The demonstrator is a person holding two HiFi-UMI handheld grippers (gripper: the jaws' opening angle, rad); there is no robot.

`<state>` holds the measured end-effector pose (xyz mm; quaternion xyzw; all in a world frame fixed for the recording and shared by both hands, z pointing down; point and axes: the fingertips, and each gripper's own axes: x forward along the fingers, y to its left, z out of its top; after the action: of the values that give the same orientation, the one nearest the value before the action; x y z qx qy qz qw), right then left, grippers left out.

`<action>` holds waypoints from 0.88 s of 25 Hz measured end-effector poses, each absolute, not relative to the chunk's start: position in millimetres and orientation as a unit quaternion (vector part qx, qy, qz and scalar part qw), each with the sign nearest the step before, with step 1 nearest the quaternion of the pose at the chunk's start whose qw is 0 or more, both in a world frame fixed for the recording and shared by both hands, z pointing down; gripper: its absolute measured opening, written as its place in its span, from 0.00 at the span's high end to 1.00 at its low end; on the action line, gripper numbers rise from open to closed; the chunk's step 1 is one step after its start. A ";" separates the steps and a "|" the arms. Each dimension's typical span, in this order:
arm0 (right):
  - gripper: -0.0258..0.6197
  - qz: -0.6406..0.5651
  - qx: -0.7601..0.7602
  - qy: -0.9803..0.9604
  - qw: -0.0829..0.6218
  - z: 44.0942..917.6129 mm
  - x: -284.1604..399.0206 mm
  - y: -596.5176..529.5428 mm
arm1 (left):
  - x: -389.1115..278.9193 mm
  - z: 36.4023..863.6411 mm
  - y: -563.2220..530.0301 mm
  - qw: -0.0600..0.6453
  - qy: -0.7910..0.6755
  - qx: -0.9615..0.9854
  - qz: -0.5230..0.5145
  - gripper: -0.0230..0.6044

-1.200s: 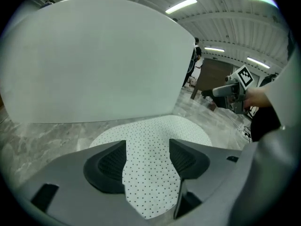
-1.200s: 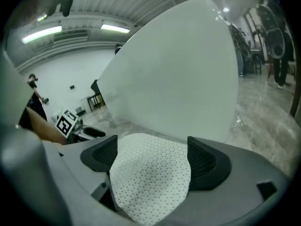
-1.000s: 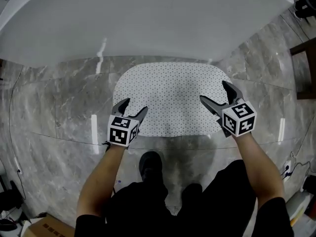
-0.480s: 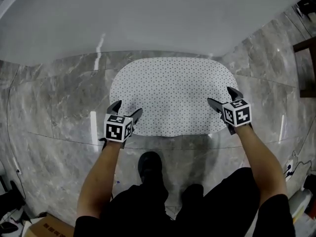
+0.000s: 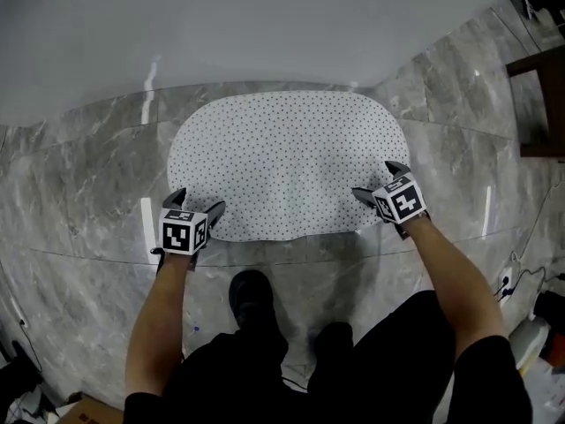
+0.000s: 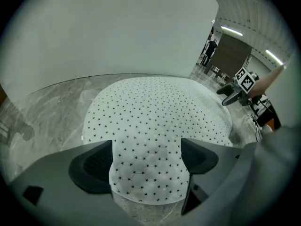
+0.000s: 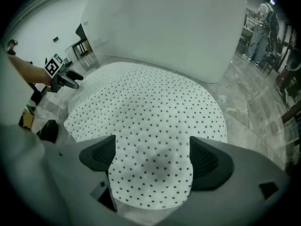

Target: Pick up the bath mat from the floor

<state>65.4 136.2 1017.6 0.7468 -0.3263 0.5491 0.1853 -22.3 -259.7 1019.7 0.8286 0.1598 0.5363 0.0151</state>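
Down by the feet, dark shoe is standing on grey marble floor. L tongs, jaws just been opening, & R tongs are gaping wide, gripping nothing, over near corners of dotted bath mat lying flat on floor; white curved wall rising beyond.

Looks like a bathroom corner staged inside a much bigger open hall, not somebody's actual home. The bathroom bit: a glossy grey marble floor with a dotted white bath mat lying flat on it, just in front of a big white rounded thing that looks like a freestanding tub. The hall bit: long strip lights on the ceiling, a person standing far off, another person over the other way, dark chairs, loose cables and a cardboard box on the floor at the edges.
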 end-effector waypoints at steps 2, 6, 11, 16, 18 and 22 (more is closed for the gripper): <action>0.22 0.558 0.745 -0.318 0.182 1020.1 66.3 142.3 | -24.0 1023.4 -260.0 0.008 0.161 0.825 0.542 0.24; 0.19 0.570 0.744 -0.300 0.176 1023.1 68.7 155.4 | -26.6 1033.2 -263.4 -0.012 0.159 0.815 0.557 0.21; 0.17 0.586 0.735 -0.290 0.179 1033.8 71.2 168.6 | -27.4 1041.4 -266.0 -0.029 0.165 0.804 0.571 0.20; 0.14 0.587 0.737 -0.287 0.174 1045.5 83.6 172.3 | -26.6 1042.7 -271.3 -0.071 0.166 0.792 0.584 0.19; 0.13 0.590 0.735 -0.278 0.186 1048.2 87.1 179.2 | -23.4 1042.8 -272.3 -0.085 0.169 0.787 0.587 0.18; 0.11 0.595 0.735 -0.263 0.188 1051.1 85.6 190.1 | -21.4 1045.9 -273.5 -0.077 0.175 0.778 0.598 0.17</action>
<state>85.6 190.1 1051.1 0.7355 -0.2632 0.5953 0.1881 -21.4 -273.5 1045.9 0.7781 0.1748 0.5985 -0.0765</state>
